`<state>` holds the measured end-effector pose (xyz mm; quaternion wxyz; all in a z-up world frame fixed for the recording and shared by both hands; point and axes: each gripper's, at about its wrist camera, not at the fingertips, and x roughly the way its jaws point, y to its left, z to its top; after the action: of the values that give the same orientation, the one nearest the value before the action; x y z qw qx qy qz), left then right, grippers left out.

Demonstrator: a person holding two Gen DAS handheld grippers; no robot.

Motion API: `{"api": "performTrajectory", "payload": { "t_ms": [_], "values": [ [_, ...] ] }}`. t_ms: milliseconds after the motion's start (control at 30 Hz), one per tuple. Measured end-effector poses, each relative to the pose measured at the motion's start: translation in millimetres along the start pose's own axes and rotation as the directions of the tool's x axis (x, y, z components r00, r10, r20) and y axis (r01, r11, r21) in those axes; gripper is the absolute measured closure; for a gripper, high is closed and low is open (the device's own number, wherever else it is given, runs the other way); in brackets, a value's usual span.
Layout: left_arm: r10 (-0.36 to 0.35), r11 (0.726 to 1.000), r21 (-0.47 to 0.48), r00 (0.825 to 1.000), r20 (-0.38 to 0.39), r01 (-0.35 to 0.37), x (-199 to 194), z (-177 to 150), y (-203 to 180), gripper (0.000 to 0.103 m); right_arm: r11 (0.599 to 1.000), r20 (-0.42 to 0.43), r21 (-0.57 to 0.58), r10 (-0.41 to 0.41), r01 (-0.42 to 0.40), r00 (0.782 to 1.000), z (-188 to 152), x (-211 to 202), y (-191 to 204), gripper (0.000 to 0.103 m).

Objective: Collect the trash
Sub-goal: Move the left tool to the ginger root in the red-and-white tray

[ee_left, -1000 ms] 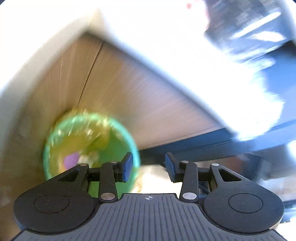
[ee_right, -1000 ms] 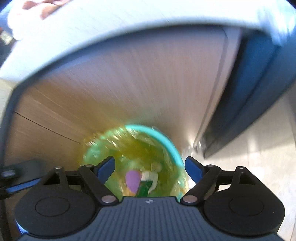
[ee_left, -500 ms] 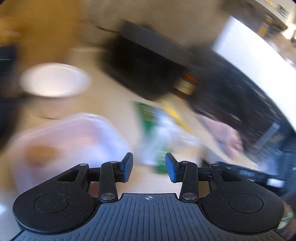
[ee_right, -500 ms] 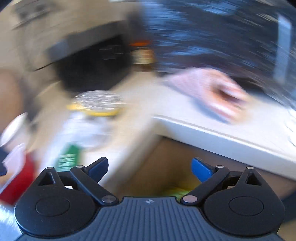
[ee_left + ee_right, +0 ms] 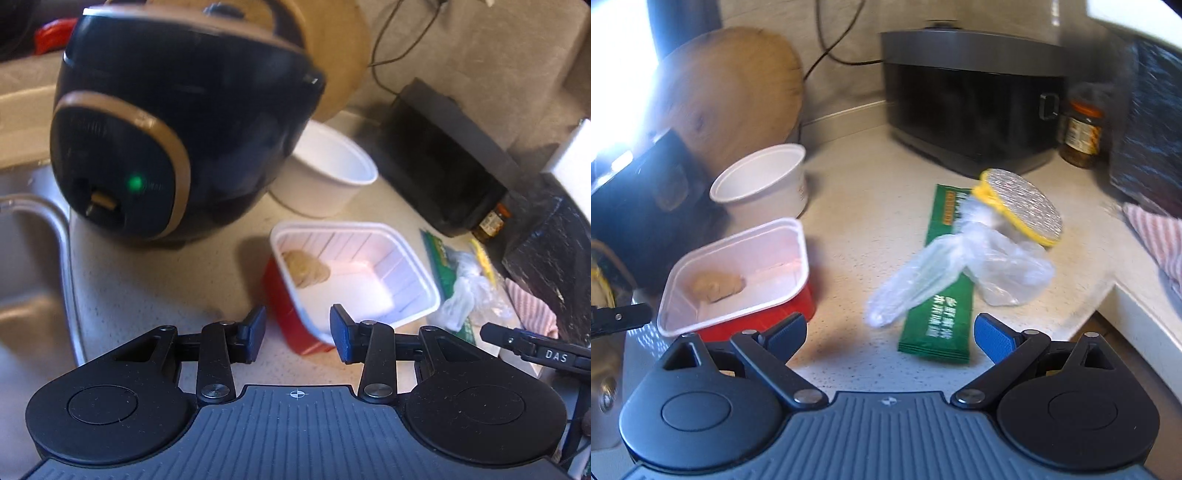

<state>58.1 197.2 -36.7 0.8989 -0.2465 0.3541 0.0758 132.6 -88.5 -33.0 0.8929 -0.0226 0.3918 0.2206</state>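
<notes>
A red square tub (image 5: pixel 351 273) with a white inside and a brown lump in it stands on the counter. Its near corner lies in line with the gap of my left gripper (image 5: pixel 298 334), which is open and holds nothing. In the right wrist view the same tub (image 5: pixel 738 273) is at the left. A green sachet (image 5: pixel 936 295), crumpled clear plastic (image 5: pixel 956 266) and a foil lid with a yellow rim (image 5: pixel 1021 206) lie just ahead of my right gripper (image 5: pixel 889 334). It is wide open and empty. A white round cup (image 5: pixel 761 184) stands behind the tub.
A black and gold cooker (image 5: pixel 166 129) fills the left, beside a steel sink (image 5: pixel 29 258). A wooden board (image 5: pixel 727 92), a black appliance (image 5: pixel 971 96) and a jar (image 5: pixel 1082 136) line the back wall. A striped cloth (image 5: pixel 1156 236) lies by the counter edge (image 5: pixel 1126 306).
Both views have swung up from a green bin under the counter to the countertop. The right jaws have spread wider. The left jaws keep the same gap.
</notes>
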Motion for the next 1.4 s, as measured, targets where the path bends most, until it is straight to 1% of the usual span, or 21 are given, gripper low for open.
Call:
{"api": "performTrajectory", "payload": {
  "t_ms": [100,167,333,367,400,467,500,567,633,700,767,800,833,900,967,1033,1100,1167,1233,1300,1400],
  "values": [
    [0.020,1.000,0.017,1.000,-0.007,-0.020,3.2,0.9,2.9,0.060,1.000,-0.013,0.004,-0.001,0.001,1.000,1.3,4.0,4.4,0.005],
    [0.027,0.999,0.037,1.000,0.004,-0.027,4.0,3.3,8.4,0.057,1.000,-0.016,0.025,-0.006,0.006,1.000,3.4,5.5,2.4,0.005],
    [0.001,0.998,0.056,1.000,0.006,-0.001,4.4,7.2,24.0,0.053,0.996,-0.033,0.081,-0.039,0.041,0.999,12.8,10.5,-12.8,0.005],
    [0.010,0.998,0.064,1.000,0.008,-0.010,5.1,8.1,25.9,0.054,0.995,-0.036,0.091,-0.042,0.045,0.998,15.2,11.4,-15.6,0.005],
    [0.032,0.997,0.070,0.999,0.002,-0.032,5.3,8.0,29.2,0.058,0.994,-0.038,0.101,-0.039,0.043,0.999,17.6,12.8,-18.2,0.005],
    [0.052,0.997,0.058,0.999,-0.009,-0.052,5.0,6.1,39.1,0.058,0.992,-0.038,0.121,-0.013,0.018,0.999,22.1,15.0,-20.6,0.005],
    [0.036,0.999,0.032,0.999,-0.013,-0.036,4.0,4.5,45.7,0.058,0.992,-0.036,0.126,0.006,-0.001,0.999,24.0,16.4,-20.3,0.005],
    [-0.033,0.998,-0.049,0.999,-0.009,0.032,-0.5,2.5,60.0,0.058,0.993,-0.036,0.117,0.035,-0.031,0.999,27.3,20.1,-14.6,0.005],
    [-0.098,0.986,-0.134,0.995,0.018,0.100,-7.8,0.9,72.1,0.058,0.994,-0.038,0.093,0.054,-0.050,0.998,30.1,25.5,-3.8,0.005],
    [-0.150,0.972,-0.178,0.988,0.043,0.156,-13.6,0.5,77.6,0.058,0.996,-0.050,0.066,0.070,-0.067,0.996,30.9,34.3,8.2,0.005],
    [-0.194,0.964,-0.175,0.980,0.045,0.199,-14.7,1.3,73.7,0.058,0.996,-0.064,0.050,0.080,-0.076,0.995,28.2,44.2,18.1,0.005],
    [-0.201,0.965,-0.164,0.979,0.038,0.205,-12.9,2.3,69.4,0.058,0.995,-0.069,0.048,0.092,-0.088,0.993,27.3,48.3,22.0,0.005],
    [-0.191,0.969,-0.154,0.981,0.027,0.193,-10.8,3.5,64.2,0.058,0.994,-0.072,0.048,0.104,-0.100,0.992,27.1,51.8,25.4,0.005],
    [-0.141,0.982,-0.127,0.990,0.007,0.141,-4.8,7.9,51.8,0.058,0.993,-0.065,0.041,0.115,-0.113,0.991,28.0,57.1,32.4,0.005],
    [-0.096,0.990,-0.103,0.995,-0.009,0.094,0.4,11.3,42.4,0.058,0.994,-0.062,0.018,0.107,-0.106,0.992,30.5,63.8,38.8,0.005],
    [-0.087,0.992,-0.089,0.996,-0.013,0.086,6.3,13.5,35.2,0.058,0.994,-0.063,0.002,0.106,-0.106,0.992,33.8,70.6,43.7,0.005],
    [-0.084,0.994,-0.078,0.996,-0.028,0.082,13.5,15.1,28.0,0.058,0.992,-0.072,0.000,0.126,-0.126,0.989,38.3,77.2,46.9,0.005],
    [-0.071,0.997,-0.041,0.996,-0.053,0.069,20.6,15.2,19.6,0.058,0.985,-0.091,0.019,0.173,-0.172,0.981,41.8,82.2,48.9,0.005],
    [-0.064,0.998,-0.006,0.995,-0.077,0.064,24.9,14.1,10.7,0.058,0.972,-0.119,0.060,0.235,-0.229,0.965,43.1,86.2,49.3,0.005],
    [-0.082,0.996,0.008,0.993,-0.090,0.083,25.8,11.5,5.7,0.060,0.955,-0.134,0.101,0.290,-0.278,0.948,41.7,86.5,48.2,0.006],
    [-0.097,0.995,0.028,0.991,-0.095,0.100,21.6,6.4,-3.3,0.062,0.940,-0.151,0.126,0.335,-0.318,0.930,36.4,82.4,49.4,0.006]
  ]
}}
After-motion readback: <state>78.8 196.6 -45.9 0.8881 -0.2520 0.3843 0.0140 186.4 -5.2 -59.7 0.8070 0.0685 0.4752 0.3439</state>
